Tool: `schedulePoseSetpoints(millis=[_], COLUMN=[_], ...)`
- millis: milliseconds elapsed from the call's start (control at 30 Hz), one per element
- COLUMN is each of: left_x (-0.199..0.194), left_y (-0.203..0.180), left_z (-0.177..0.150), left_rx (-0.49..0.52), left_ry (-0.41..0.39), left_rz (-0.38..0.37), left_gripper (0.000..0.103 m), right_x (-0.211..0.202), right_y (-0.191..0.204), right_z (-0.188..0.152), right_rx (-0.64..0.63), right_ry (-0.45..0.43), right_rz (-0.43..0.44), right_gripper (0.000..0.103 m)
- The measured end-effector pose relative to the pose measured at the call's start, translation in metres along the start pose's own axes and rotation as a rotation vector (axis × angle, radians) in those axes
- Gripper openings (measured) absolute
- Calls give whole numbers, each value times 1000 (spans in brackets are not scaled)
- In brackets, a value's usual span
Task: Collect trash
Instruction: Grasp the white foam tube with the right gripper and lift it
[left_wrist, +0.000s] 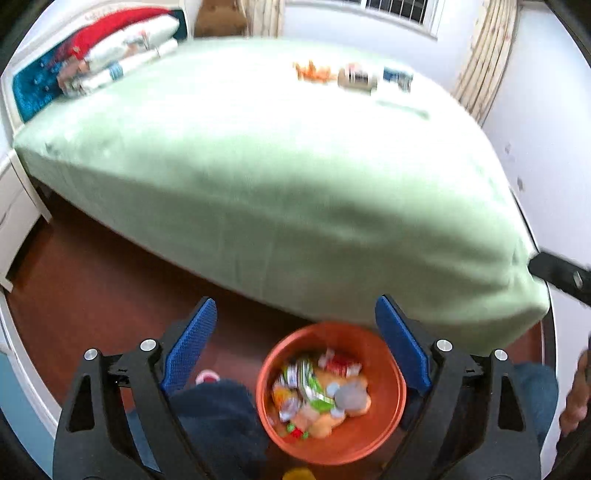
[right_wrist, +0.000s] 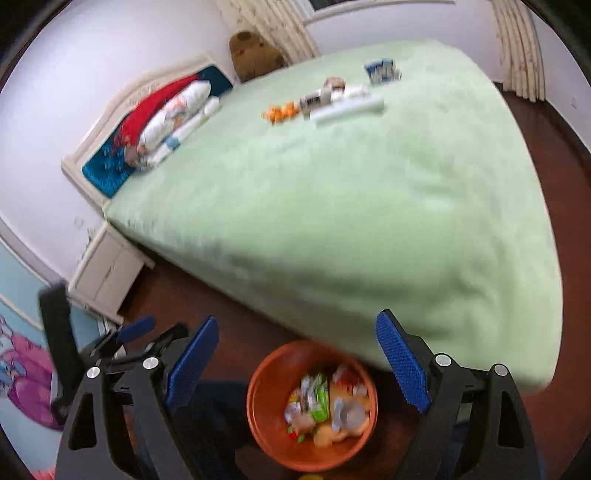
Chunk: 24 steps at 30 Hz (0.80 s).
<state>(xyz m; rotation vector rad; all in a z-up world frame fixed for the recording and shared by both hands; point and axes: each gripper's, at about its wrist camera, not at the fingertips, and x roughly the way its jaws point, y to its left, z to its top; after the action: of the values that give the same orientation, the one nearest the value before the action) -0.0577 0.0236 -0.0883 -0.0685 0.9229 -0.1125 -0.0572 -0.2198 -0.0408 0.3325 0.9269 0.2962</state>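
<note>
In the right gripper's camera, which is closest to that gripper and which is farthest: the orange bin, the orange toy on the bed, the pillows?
1. Orange bin, on the floor just below the right gripper.
2. Orange toy, far across the bed.
3. Pillows, at the headboard; too close to the toy to rank.

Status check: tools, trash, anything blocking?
Left tool, right tool open, empty. Round orange bin holds wrappers. Blurred litter remains on green bed. Nothing blocking.

bed (right_wrist: 332, 206): wrappers (right_wrist: 332, 98) 12 o'clock, pillows (right_wrist: 173, 114) 10 o'clock | floor (right_wrist: 236, 314): trash bin (right_wrist: 264, 424) 6 o'clock
</note>
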Motion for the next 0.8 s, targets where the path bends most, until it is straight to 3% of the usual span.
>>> schedulePoseSetpoints(millis=[233,400,567,800], left_x=[-15,-5,4,20], left_y=[-3,4,21,46], left_z=[22,30,38,48], left_rx=[12,9,-17,-59], left_ry=[-76,-64,-58,-44], left_rz=[7,3,8,25], left_gripper=[87,87,87,87], right_x=[21,71,136,185], right_y=[-13,-30,-44,-59], right_z=[89,154,207,240], right_rx=[106,231,339,466], right_ry=[-114,-81,-21,9], right_rz=[19,69,52,17], right_gripper=[89,89,89,87])
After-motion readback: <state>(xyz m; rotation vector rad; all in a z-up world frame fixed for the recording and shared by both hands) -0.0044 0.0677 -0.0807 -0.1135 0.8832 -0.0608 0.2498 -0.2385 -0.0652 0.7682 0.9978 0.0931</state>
